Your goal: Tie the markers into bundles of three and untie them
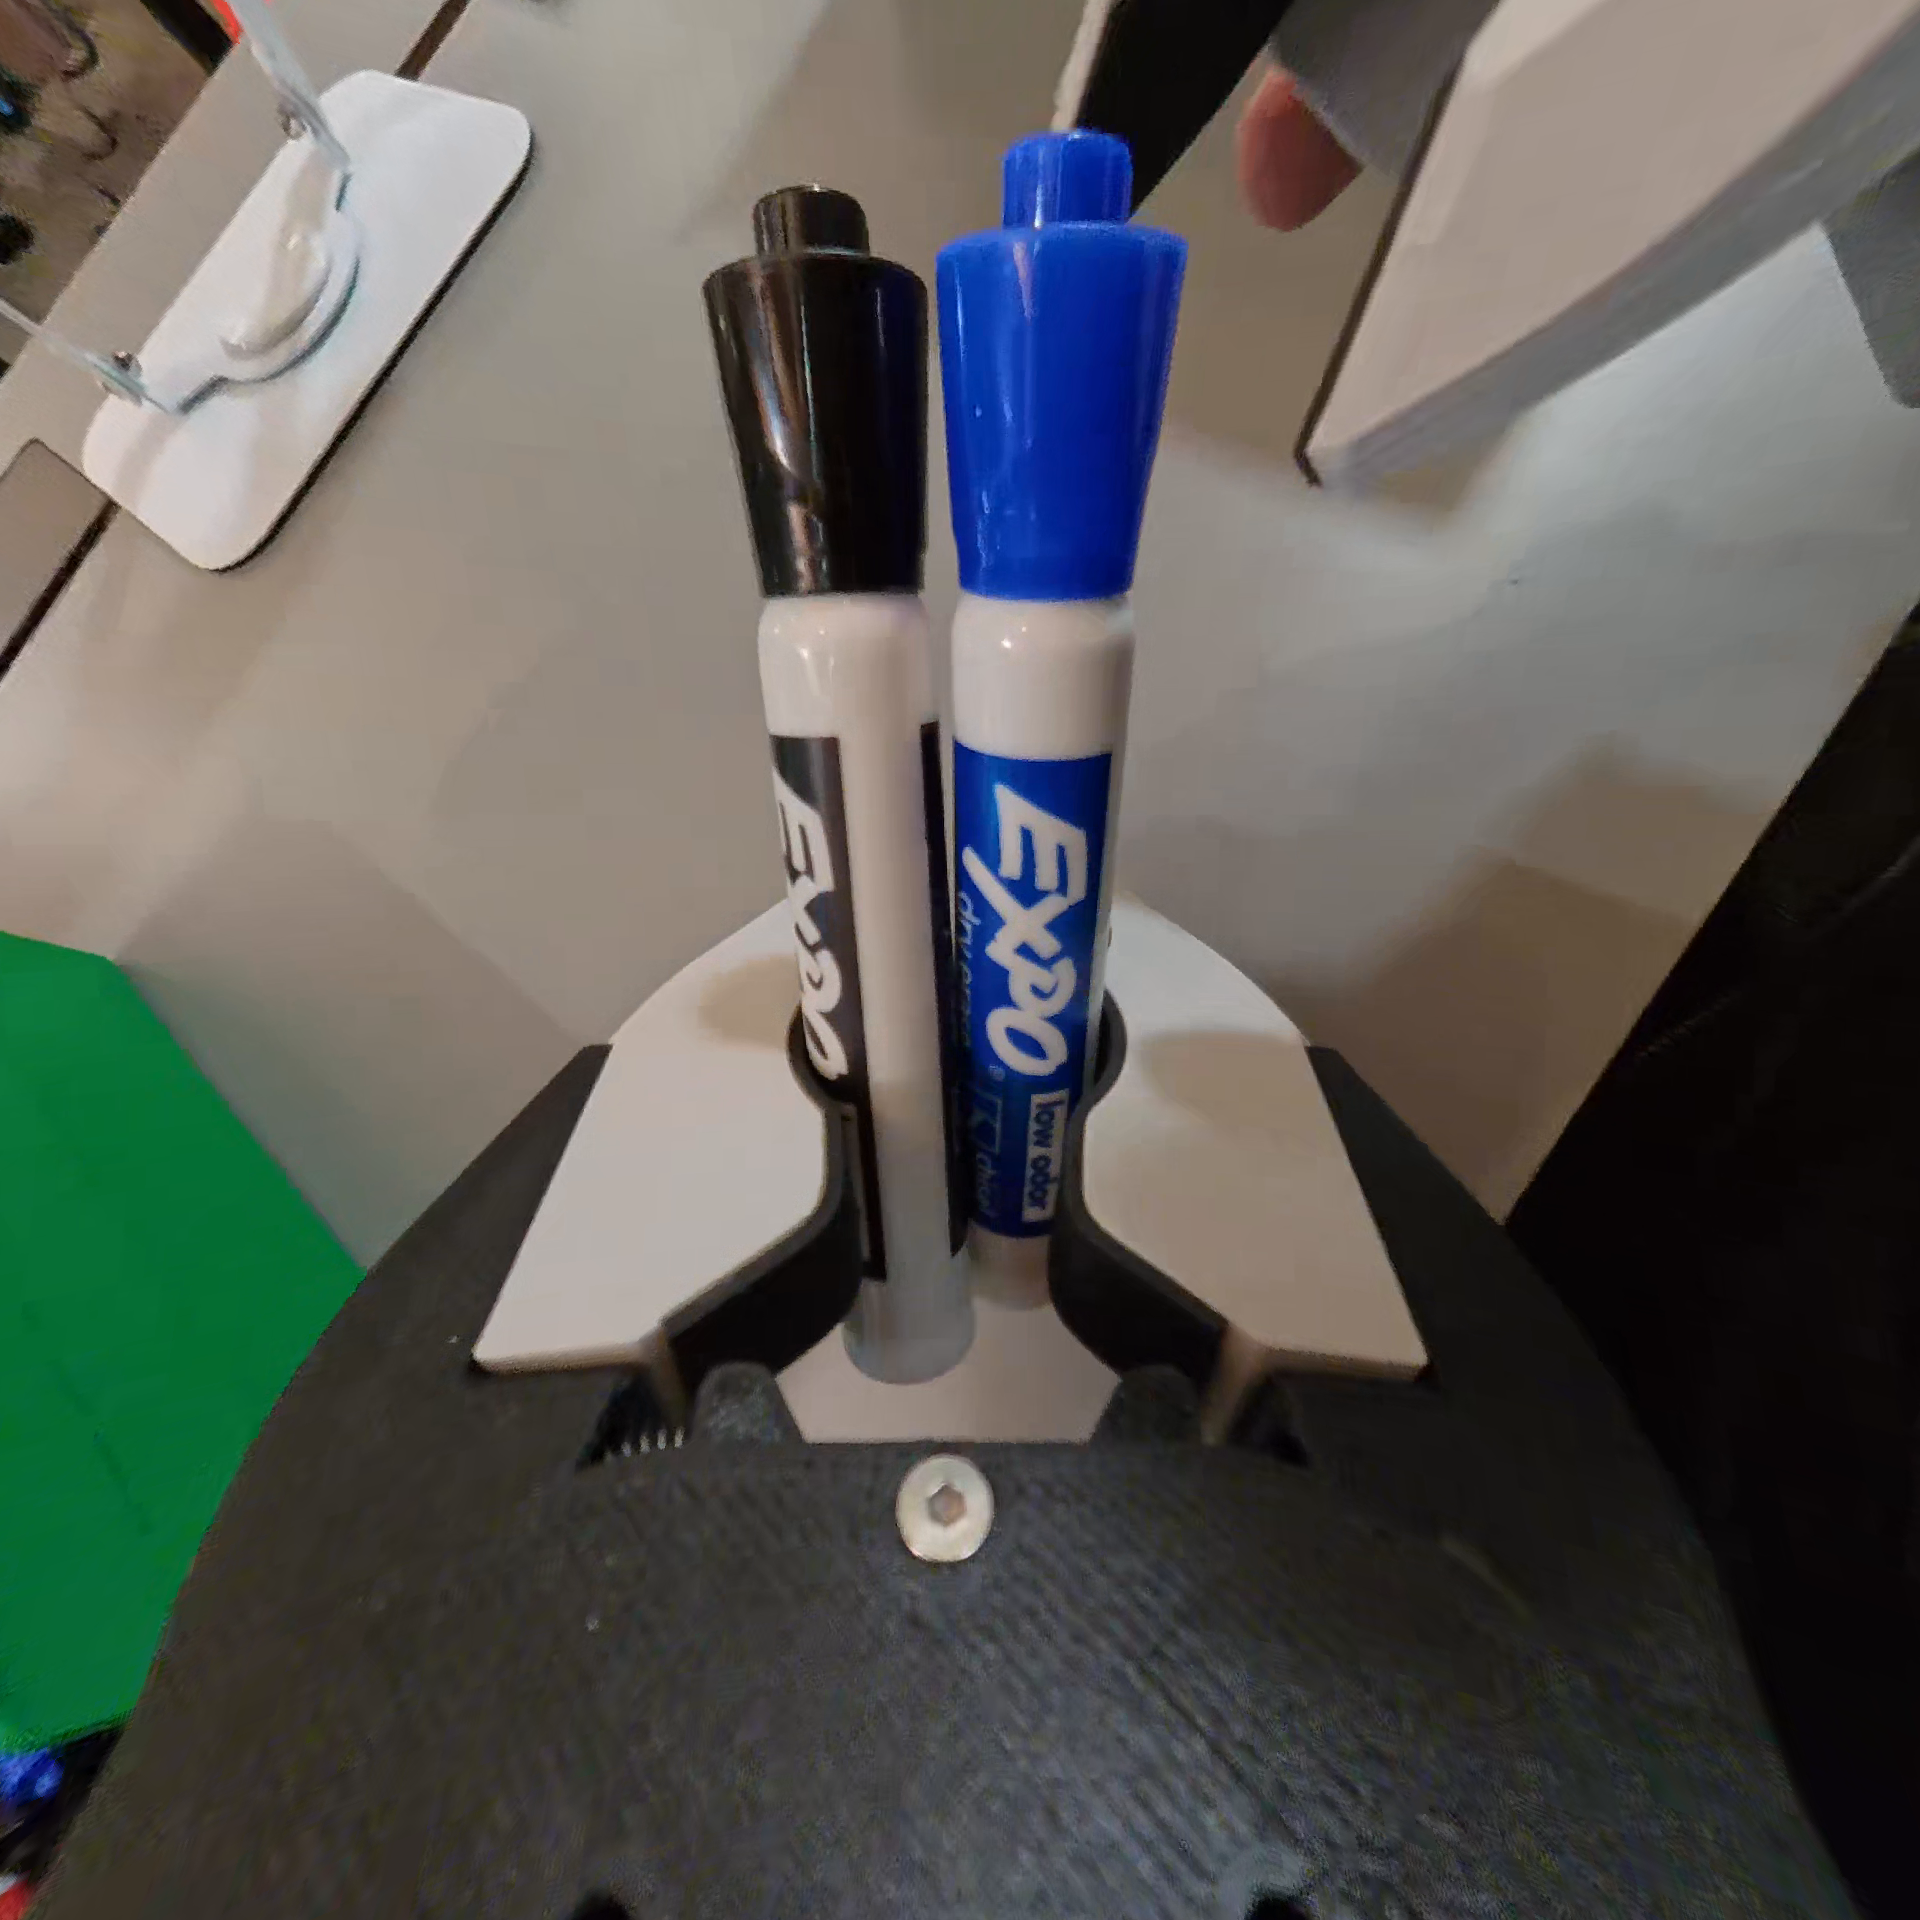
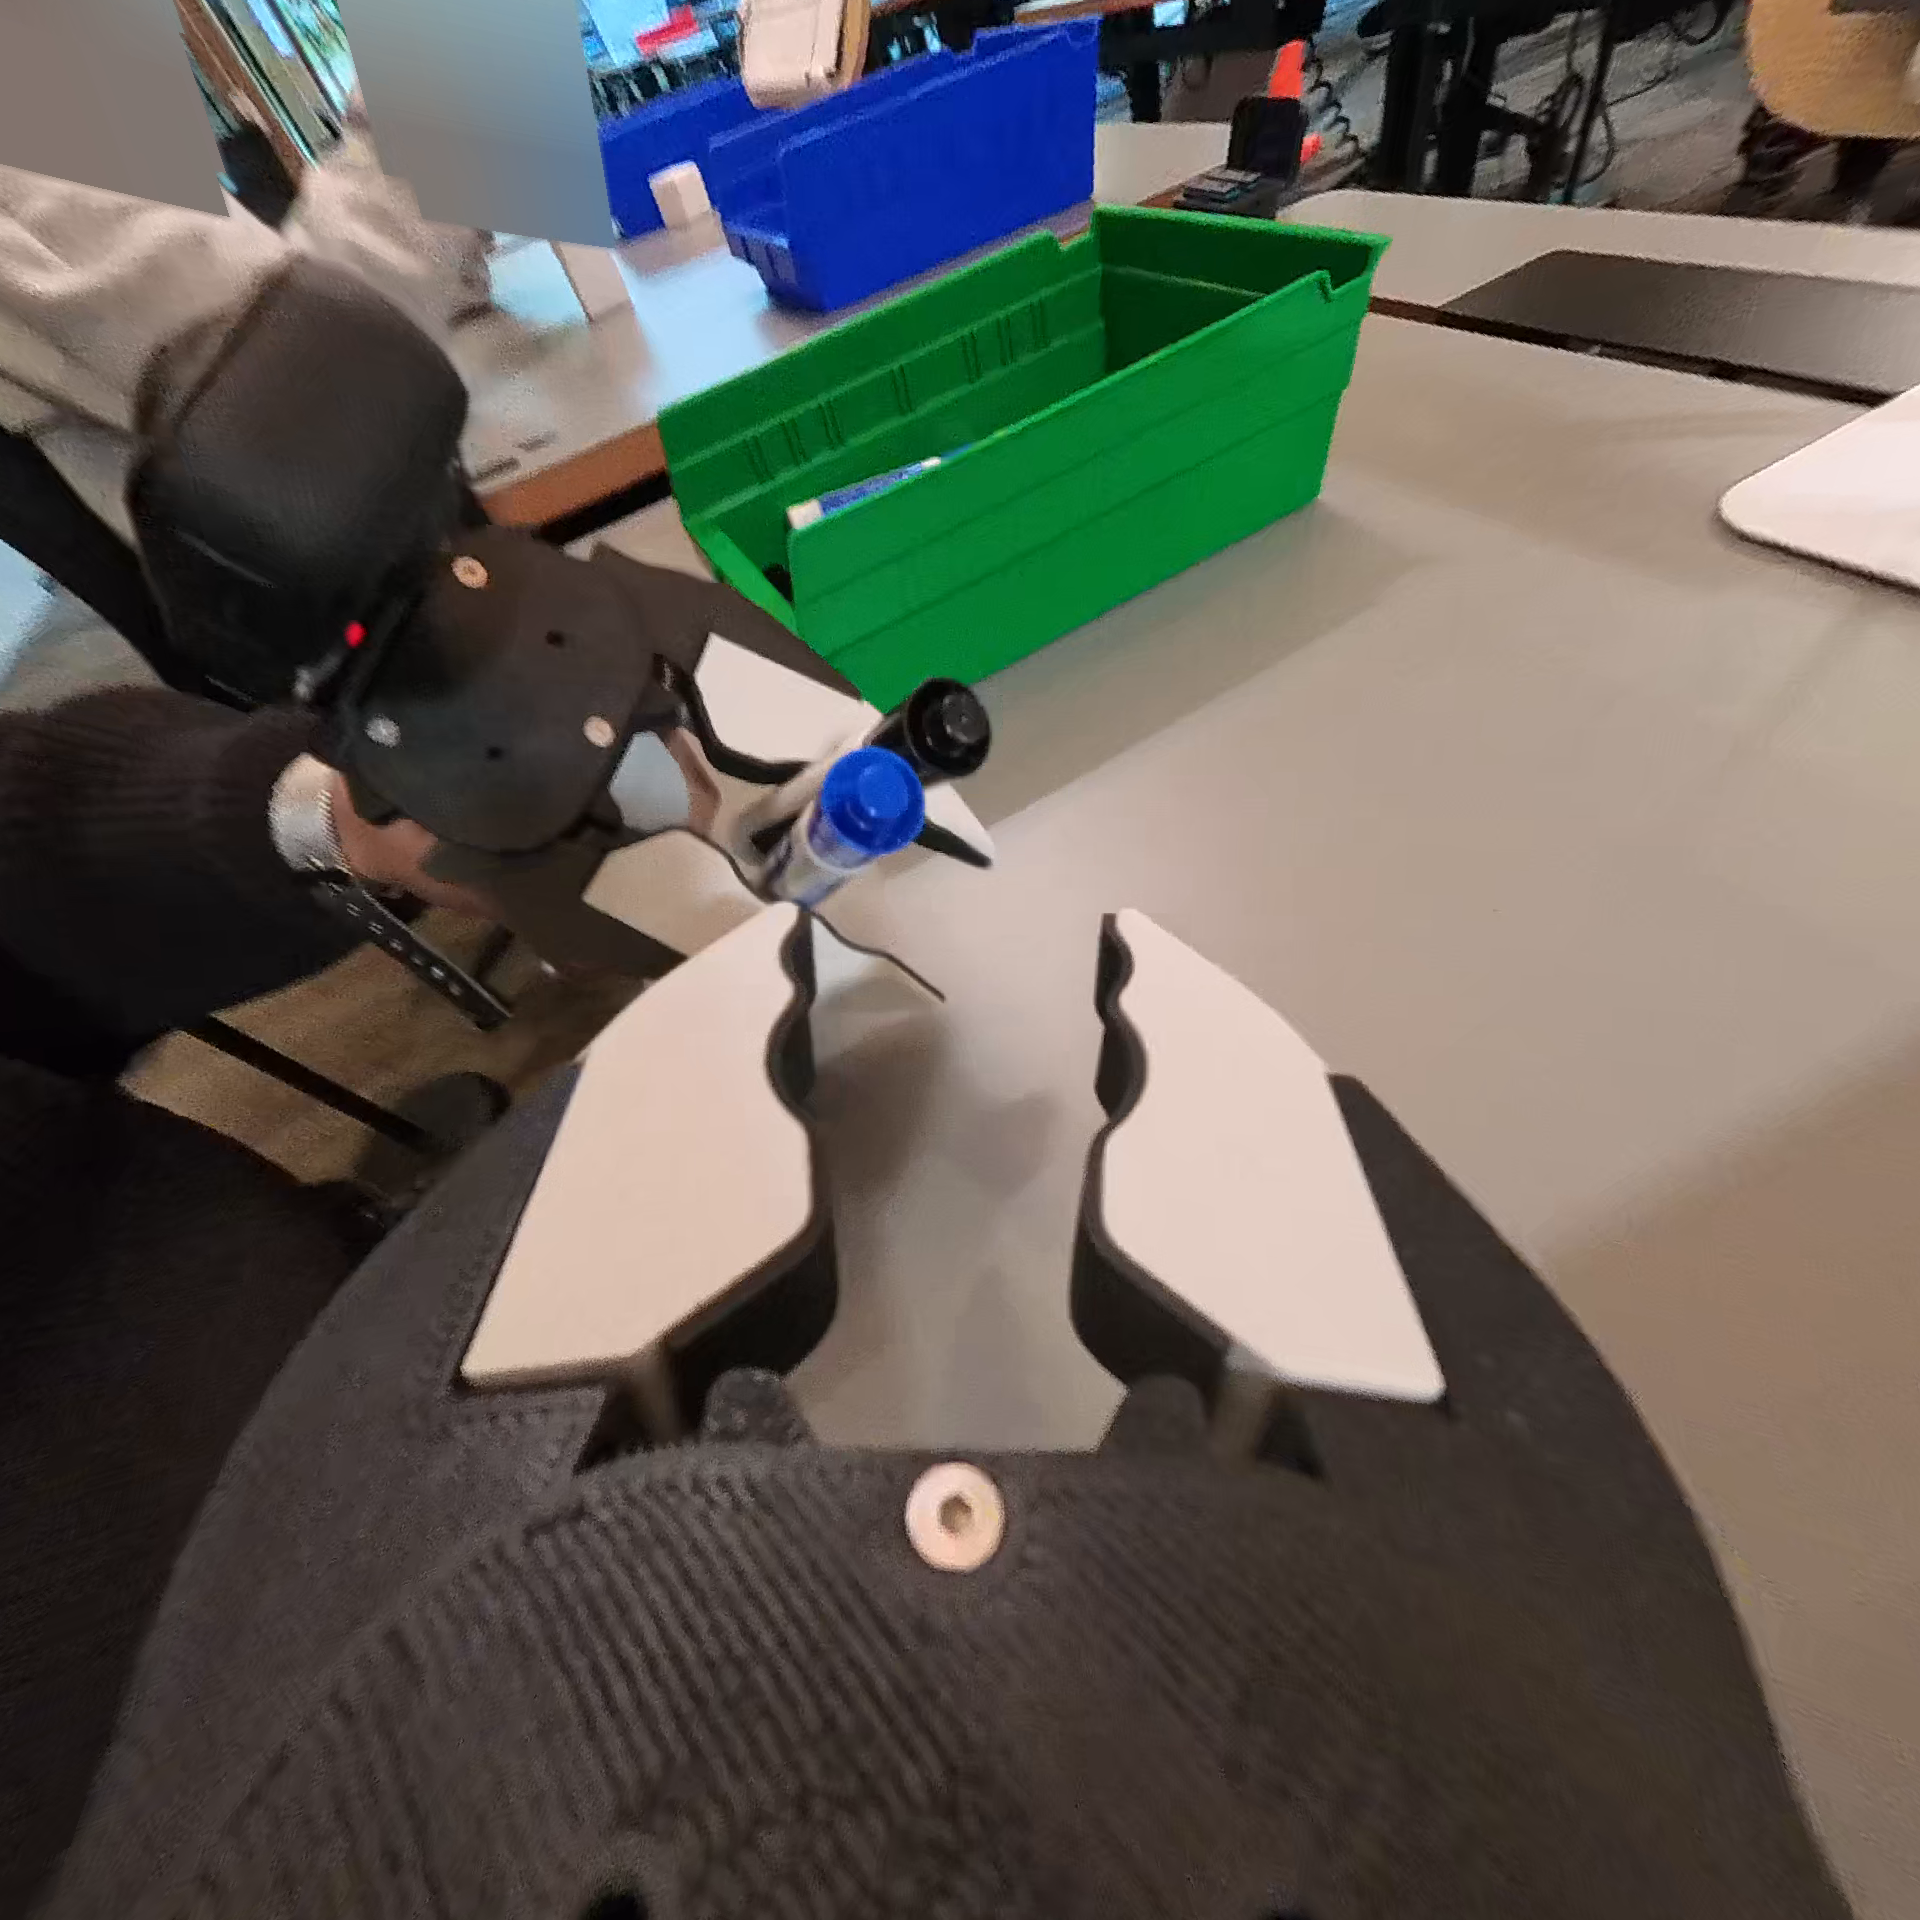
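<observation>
My left gripper [image 1: 951, 1039] is shut on two capped markers side by side, a black-capped marker [image 1: 831, 665] on the left and a blue-capped marker [image 1: 1049, 644] on the right, both pointing forward above the grey table [image 1: 436, 675]. In the right wrist view the left gripper [image 2: 831, 831] shows at the left with the blue-capped marker [image 2: 857, 821] and black-capped marker [image 2: 940, 727] sticking out toward my right gripper. My right gripper [image 2: 951, 935] is open and empty just above the table [image 2: 1455, 831], a short way from the marker tips.
A green bin [image 2: 1039, 499] holding a marker-like item stands on the table beyond the markers, with blue bins [image 2: 894, 156] behind. A white stand base [image 1: 301, 312] sits far left in the left wrist view. A person's finger [image 1: 1288, 166] and white panel [image 1: 1621, 208] show upper right. The tips of one gripper are about 9 cm away from the tips of the other.
</observation>
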Tool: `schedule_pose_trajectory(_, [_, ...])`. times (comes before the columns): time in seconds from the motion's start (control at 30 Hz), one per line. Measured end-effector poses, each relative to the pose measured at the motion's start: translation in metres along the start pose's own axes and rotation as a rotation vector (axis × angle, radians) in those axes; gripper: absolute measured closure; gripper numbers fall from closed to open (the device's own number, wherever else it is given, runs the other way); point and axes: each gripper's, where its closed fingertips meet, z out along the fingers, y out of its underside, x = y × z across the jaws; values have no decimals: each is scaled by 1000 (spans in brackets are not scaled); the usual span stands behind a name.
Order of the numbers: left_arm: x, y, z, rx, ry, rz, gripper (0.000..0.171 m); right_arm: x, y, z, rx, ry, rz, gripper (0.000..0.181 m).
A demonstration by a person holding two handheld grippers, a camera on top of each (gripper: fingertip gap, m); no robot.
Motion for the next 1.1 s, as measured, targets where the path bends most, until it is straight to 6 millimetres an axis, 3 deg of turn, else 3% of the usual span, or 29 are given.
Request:
schedule_pose_trajectory(0.17, [23,-4,4,20,135,-77,128,-11,0,2,75,-100,150,124])
schedule_pose_trajectory(0.37, [33,-9,3,45,222,-164,127,-9,2,3,94,-118,170,122])
schedule_pose_trajectory(0.5, [32,-12,2,67,270,-247,127,2,3,-1,104,-89,178,124])
schedule_pose_trajectory(0.63, [28,-17,-2,93,307,-331,128,29,25,2,9,37,156,128])
schedule_pose_trajectory(0.73, [26,-19,-7,108,322,-362,128,37,28,3,-7,70,163,128])
schedule_pose_trajectory(0.93, [30,-9,-25,114,323,-354,128,48,-11,22,-48,110,23,127])
schedule_pose_trajectory(1.1, [32,7,-45,120,331,-374,128,20,-79,82,-102,-44,-41,125])
